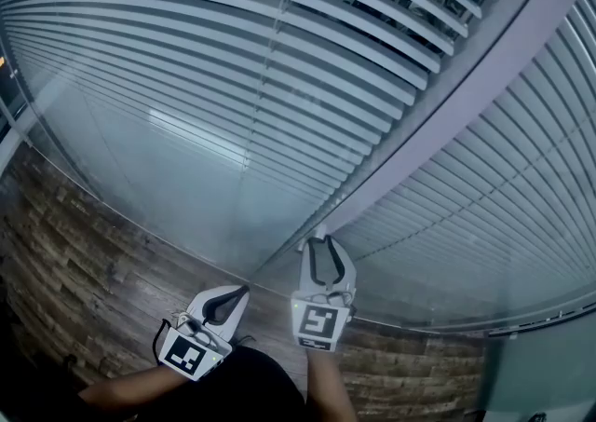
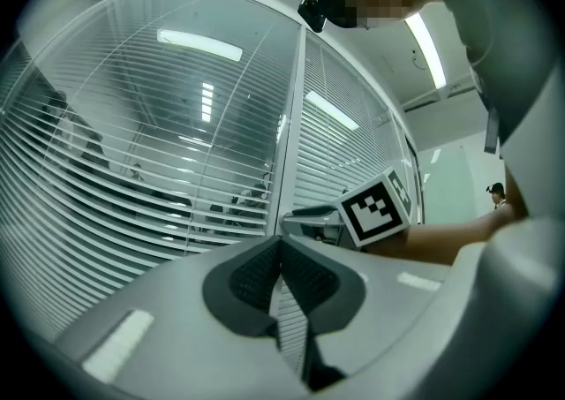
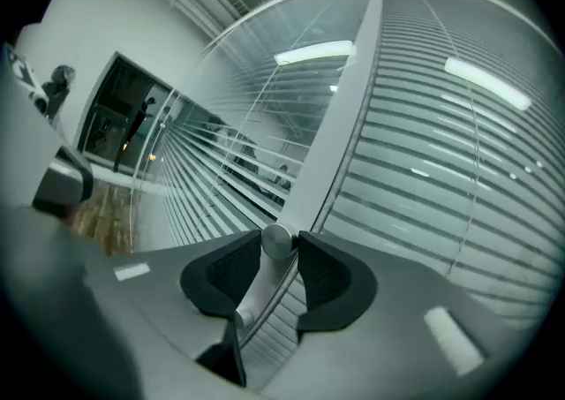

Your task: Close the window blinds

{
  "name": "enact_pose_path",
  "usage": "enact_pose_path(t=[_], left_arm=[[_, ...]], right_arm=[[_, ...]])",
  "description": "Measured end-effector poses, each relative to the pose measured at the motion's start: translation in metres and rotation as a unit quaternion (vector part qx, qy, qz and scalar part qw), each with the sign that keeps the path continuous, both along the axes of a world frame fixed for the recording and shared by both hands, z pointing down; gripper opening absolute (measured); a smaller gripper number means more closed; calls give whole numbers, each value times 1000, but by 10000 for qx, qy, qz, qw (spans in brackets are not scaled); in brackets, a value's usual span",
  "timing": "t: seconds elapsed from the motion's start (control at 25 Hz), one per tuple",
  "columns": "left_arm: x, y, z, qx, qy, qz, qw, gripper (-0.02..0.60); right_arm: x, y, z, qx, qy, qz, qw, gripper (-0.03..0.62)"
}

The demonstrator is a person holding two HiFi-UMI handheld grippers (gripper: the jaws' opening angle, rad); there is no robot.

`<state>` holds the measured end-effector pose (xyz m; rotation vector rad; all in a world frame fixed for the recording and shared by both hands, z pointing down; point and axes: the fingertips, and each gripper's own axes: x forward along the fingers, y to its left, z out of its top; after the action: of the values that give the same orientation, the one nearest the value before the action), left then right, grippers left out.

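right gripper point(image 3: 281, 250) clamps a round knob point(image 3: 275, 237) unclear in head view; left gripper point(image 2: 282, 246) clenched

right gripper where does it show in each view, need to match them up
Head view: right gripper lower centre, at the foot of the grey post.
Left gripper view: right gripper right of centre, marker cube facing us.
Right gripper view: bottom centre, jaws closed on a knob.
Shared landmark: the grey post.
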<state>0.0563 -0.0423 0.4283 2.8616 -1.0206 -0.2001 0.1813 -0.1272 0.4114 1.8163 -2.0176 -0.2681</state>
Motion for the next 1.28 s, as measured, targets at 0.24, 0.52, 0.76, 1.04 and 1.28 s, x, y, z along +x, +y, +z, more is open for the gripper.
enact_pose_path(t=[0.24, 0.52, 0.76, 1.04, 1.28], left_arm=[[3, 2, -8, -50, 24, 86, 9999, -2], [5, 5, -6, -144, 2, 114, 9998, -2], [4, 3, -6, -83, -10, 95, 9999, -2], [0, -2, -4, -99, -6, 19, 9999, -2], [0, -2, 3, -105, -30, 47, 9999, -2]], right_arm=[[4, 5, -8, 272, -2554, 163, 9663, 156], [10, 1, -9, 327, -3020, 605, 9508, 152], [12, 0, -7, 342, -3045, 744, 9490, 135], [9, -1, -4, 222, -2052, 652, 9763, 133], [1, -2, 0, 235, -231, 500, 9982, 130]])
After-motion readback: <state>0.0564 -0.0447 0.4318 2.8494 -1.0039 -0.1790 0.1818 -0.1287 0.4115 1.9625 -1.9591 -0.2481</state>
